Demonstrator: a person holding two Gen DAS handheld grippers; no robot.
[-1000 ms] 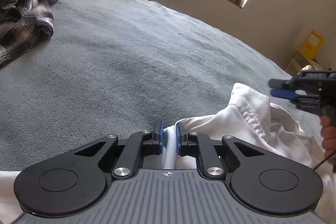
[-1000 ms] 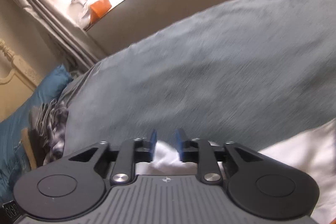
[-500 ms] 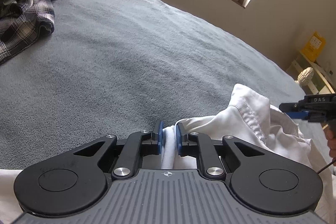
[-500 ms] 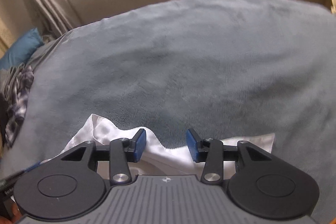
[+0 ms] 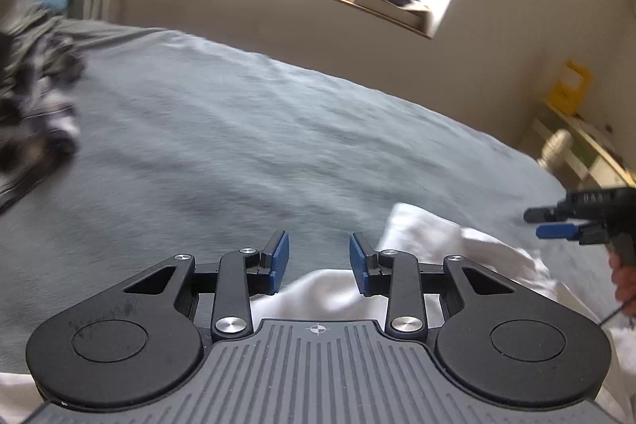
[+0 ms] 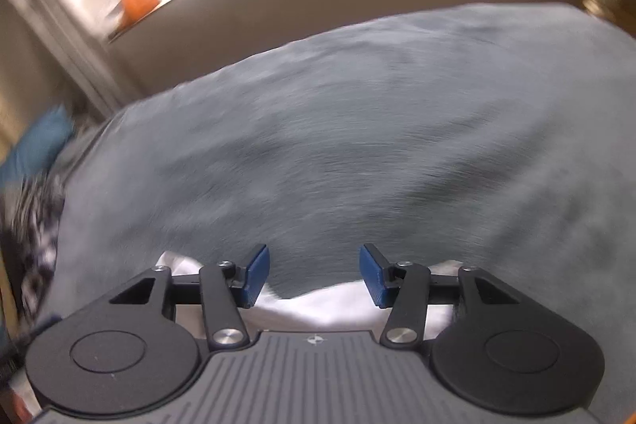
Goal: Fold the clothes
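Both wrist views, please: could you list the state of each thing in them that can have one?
Left claw: open, holding nothing.
Right claw: open, holding nothing.
White shirt: crumpled, unfolded, lying loose on the bed.
Plaid clothes: heaped, unfolded, at the bed's far left.
Grey blanket: spread flat over the bed.

White shirt (image 5: 445, 245), grey blanket (image 5: 238, 146), plaid clothes (image 5: 35, 98)
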